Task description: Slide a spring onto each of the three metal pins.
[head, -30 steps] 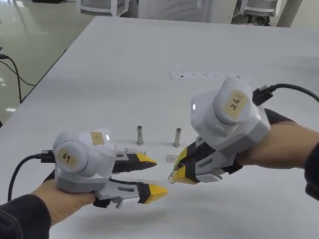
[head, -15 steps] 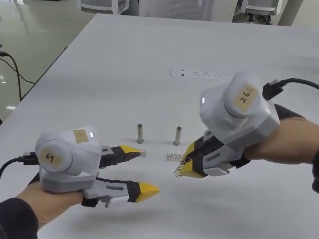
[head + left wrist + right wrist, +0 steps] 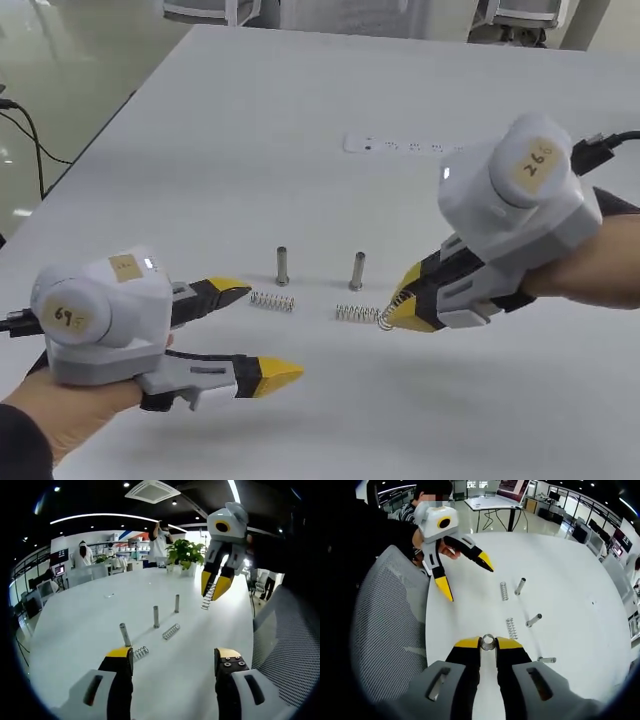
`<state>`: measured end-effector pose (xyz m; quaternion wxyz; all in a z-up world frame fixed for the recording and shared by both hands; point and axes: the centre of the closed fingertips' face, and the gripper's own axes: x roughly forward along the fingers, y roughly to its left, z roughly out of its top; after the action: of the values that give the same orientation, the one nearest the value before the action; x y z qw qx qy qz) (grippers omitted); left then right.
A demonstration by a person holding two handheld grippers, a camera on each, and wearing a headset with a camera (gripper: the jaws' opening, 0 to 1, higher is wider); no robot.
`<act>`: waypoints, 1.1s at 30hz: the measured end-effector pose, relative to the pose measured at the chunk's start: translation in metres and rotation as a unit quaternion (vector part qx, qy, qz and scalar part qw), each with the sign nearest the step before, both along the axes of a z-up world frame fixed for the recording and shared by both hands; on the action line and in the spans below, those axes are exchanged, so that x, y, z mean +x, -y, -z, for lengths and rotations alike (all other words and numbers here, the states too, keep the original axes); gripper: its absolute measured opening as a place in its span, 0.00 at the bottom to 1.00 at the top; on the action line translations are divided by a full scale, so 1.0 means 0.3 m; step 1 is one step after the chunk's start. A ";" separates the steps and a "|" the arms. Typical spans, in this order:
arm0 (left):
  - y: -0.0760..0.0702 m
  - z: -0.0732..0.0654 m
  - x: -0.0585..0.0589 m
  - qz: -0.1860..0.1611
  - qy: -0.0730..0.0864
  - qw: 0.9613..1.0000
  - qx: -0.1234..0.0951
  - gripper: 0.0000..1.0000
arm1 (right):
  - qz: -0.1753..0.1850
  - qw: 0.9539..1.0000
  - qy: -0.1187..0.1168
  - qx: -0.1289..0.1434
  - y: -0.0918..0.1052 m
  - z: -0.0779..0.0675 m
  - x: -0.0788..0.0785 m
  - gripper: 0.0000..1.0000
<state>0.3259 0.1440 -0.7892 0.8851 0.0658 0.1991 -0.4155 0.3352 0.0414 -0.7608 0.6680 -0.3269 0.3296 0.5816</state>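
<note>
The left gripper (image 3: 272, 331), nearest, is held open and empty above the table (image 3: 200, 150). The right gripper (image 3: 394, 314) is closed on a spring (image 3: 488, 641), which is raised near the three bare pins (image 3: 156, 616). The first threading is judged to be in hand; the coil must next be aligned over a pin and lowered. Two loose springs (image 3: 272, 301) are seen beside the pins, judged no obstacle. A socket strip (image 3: 400, 147) lies farthest.

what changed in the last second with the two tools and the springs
The right tool, shut on a spring, shifted right and a little upward in the head view. The left tool, open, pulled back to the left, uncovering a loose spring on the table. The loose springs and pins stayed put; nothing was picked up or released.
</note>
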 end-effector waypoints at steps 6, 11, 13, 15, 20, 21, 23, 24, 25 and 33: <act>-0.014 -0.007 0.005 -0.010 0.004 1.000 -0.002 0.67 | 0.015 1.000 0.004 0.000 0.036 -0.018 0.028 0.13; -0.027 -0.010 0.011 -0.014 0.012 1.000 0.004 0.69 | 0.030 0.999 0.010 -0.002 0.072 -0.035 0.061 0.13; -0.031 -0.011 0.014 -0.014 0.015 1.000 0.006 0.69 | 0.040 0.999 0.015 -0.004 0.093 -0.042 0.084 0.13; -0.035 -0.012 0.016 -0.015 0.019 1.000 0.007 0.69 | 0.048 0.999 0.018 -0.006 0.113 -0.048 0.104 0.13; -0.041 -0.008 0.018 -0.012 0.024 1.000 0.015 0.69 | 0.064 0.998 0.023 -0.012 0.151 -0.056 0.156 0.13; -0.043 -0.007 0.019 -0.012 0.026 0.999 0.019 0.69 | 0.067 0.997 0.025 -0.012 0.157 -0.057 0.166 0.13; -0.047 -0.002 0.018 -0.010 0.028 0.999 0.026 0.68 | 0.074 0.997 0.025 -0.015 0.171 -0.056 0.188 0.13; -0.048 -0.001 0.017 -0.010 0.029 0.999 0.028 0.68 | 0.077 0.997 0.025 -0.016 0.177 -0.053 0.200 0.13; -0.050 0.001 0.017 -0.009 0.030 0.999 0.030 0.68 | 0.079 0.996 0.025 -0.019 0.182 -0.050 0.207 0.13; -0.060 0.005 0.015 -0.012 0.031 0.999 0.038 0.67 | 0.089 0.995 0.021 -0.042 0.213 -0.016 0.264 0.13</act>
<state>0.3304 0.1620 -0.7908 0.8925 0.1103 0.1877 -0.3950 0.4144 -0.0227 -0.7560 0.7096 -0.3362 0.3675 0.4984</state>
